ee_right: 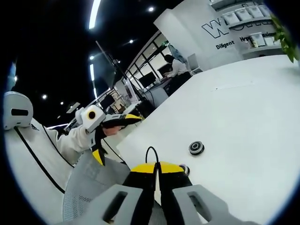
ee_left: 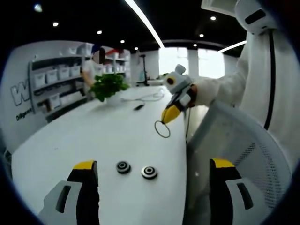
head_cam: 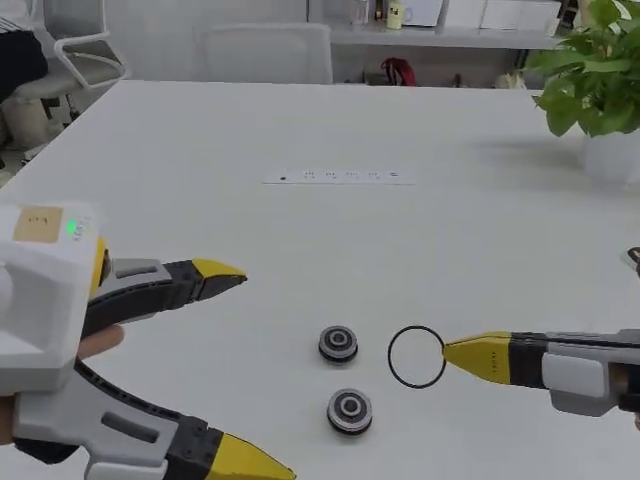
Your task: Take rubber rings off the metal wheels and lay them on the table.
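Two small metal wheels with dark rims lie flat on the white table: one further away, one nearer. My right gripper reaches in from the right, shut on a thin black rubber ring that hangs from its yellow tips just right of the wheels. In the right gripper view the ring stands up from the closed jaws, with a wheel beyond. My left gripper is wide open to the left of the wheels, holding nothing. The left gripper view shows both wheels ahead.
A white power strip lies mid-table. A potted plant stands at the far right corner, and a dark cable end lies at the right edge. Chairs stand behind the table's far edge.
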Available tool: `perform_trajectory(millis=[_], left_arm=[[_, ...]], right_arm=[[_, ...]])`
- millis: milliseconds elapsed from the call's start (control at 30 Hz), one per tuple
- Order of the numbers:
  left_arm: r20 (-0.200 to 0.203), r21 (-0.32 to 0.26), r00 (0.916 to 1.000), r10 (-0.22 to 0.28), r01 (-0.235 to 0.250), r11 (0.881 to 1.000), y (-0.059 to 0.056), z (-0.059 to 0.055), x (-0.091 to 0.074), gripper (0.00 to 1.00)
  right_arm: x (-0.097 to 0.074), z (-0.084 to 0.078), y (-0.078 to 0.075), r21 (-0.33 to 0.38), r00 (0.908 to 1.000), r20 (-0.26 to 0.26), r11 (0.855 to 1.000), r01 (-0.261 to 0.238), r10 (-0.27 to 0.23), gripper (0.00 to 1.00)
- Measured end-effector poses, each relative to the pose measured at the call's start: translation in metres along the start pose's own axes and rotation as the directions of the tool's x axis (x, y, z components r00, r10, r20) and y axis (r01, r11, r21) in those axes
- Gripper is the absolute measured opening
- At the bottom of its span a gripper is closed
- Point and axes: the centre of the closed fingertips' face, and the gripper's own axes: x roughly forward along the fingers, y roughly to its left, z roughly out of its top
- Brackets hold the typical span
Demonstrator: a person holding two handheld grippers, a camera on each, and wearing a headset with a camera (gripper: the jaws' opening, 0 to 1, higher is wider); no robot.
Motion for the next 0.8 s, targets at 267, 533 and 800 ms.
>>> perform_trajectory(millis=[267, 533, 800], left_arm=[[-0.005, -0.015, 0.9987, 0.051, -0.051, 0.999, 0.010, -0.014, -0.030, 1.00], [-0.016, -0.036, 0.9953, 0.095, -0.096, 0.995, 0.016, -0.033, -0.050, 1.00], [-0.008, -0.057, 0.9902, 0.140, -0.140, 0.989, 0.019, -0.047, -0.067, 1.00]], right_arm=[[0.000, 0.007, 0.010, -0.024, 1.0000, 0.002, 1.000, 0.007, -0.007, 0.00], [0.010, 0.016, 0.022, -0.032, 0.9999, 0.015, 0.999, -0.004, 0.005, 0.00], [0.023, 0.022, 0.033, -0.059, 0.9999, 0.001, 0.998, -0.013, 0.013, 0.00]])
